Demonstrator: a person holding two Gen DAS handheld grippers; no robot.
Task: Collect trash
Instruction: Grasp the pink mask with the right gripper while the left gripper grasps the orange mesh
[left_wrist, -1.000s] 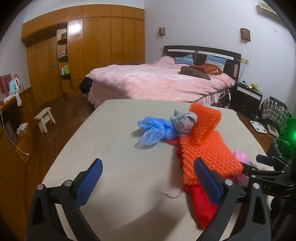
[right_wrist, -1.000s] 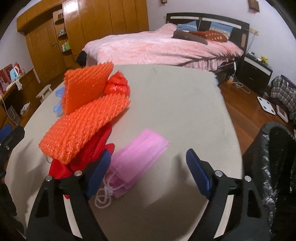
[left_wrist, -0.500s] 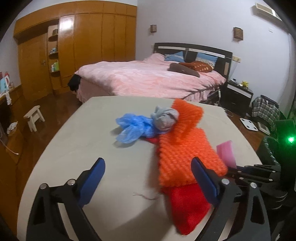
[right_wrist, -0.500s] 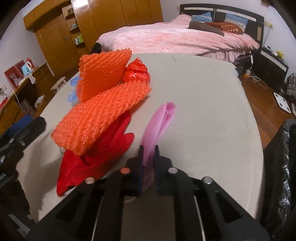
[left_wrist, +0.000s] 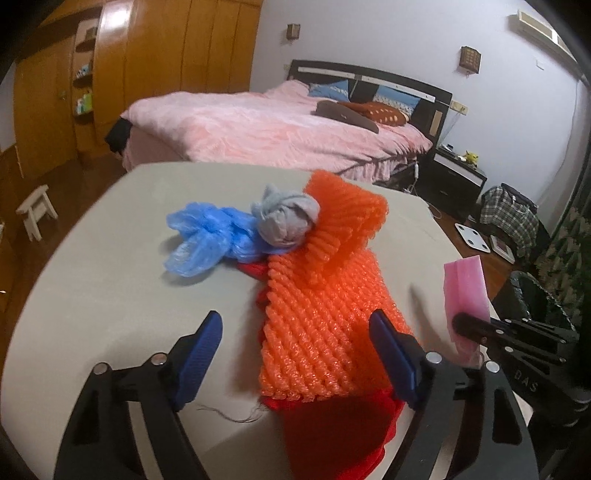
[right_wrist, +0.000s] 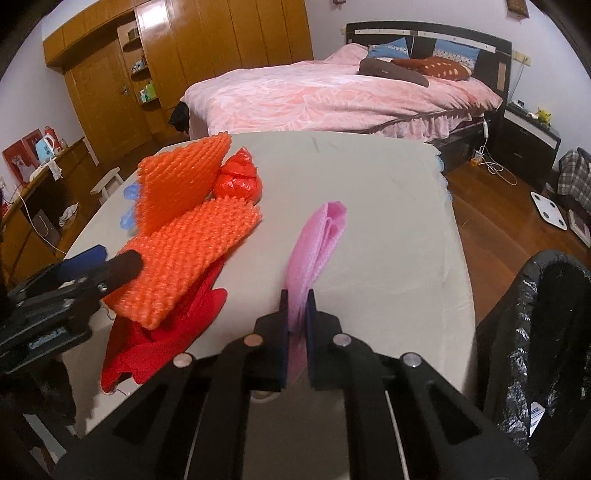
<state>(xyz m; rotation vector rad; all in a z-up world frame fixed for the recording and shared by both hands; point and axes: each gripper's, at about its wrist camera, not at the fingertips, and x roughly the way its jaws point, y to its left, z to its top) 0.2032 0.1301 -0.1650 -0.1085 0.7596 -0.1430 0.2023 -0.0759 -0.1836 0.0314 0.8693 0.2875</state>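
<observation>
Right gripper (right_wrist: 295, 310): jaws clamped on a pink face mask (right_wrist: 317, 243), folded lengthwise and standing up out of the pads. The mask's free end is lifted above the beige tabletop (right_wrist: 369, 206); whether its lower end hangs clear of the surface is hidden behind the fingers. In the left wrist view the same mask (left_wrist: 466, 291) shows at the right edge, pinched at the tip of the right gripper (left_wrist: 460, 325).

Left gripper (left_wrist: 295, 343): jaws closing, not yet on anything. Between the blue pads lies the near end of an orange foam net (left_wrist: 325, 306), with bare table on the left side of the gap. Pads do not press on the net.

Trash on the table:
- Orange foam net, folded, its far part propped up; it lies on top of a red cloth (left_wrist: 332, 432) whose near edge reaches the table's near rim.
- Grey cloth ball (left_wrist: 286, 219) resting against the raised part of the net.
- Blue plastic bag (left_wrist: 207, 240), crumpled, touching the grey ball on its left.
- Knotted red plastic bag (right_wrist: 239, 179) beside the net, seen from the right wrist.

A bin lined with a black bag (right_wrist: 539, 332) stands off the table's right edge, near the right gripper. A bed with a pink cover (right_wrist: 332, 96) stands beyond the table.
</observation>
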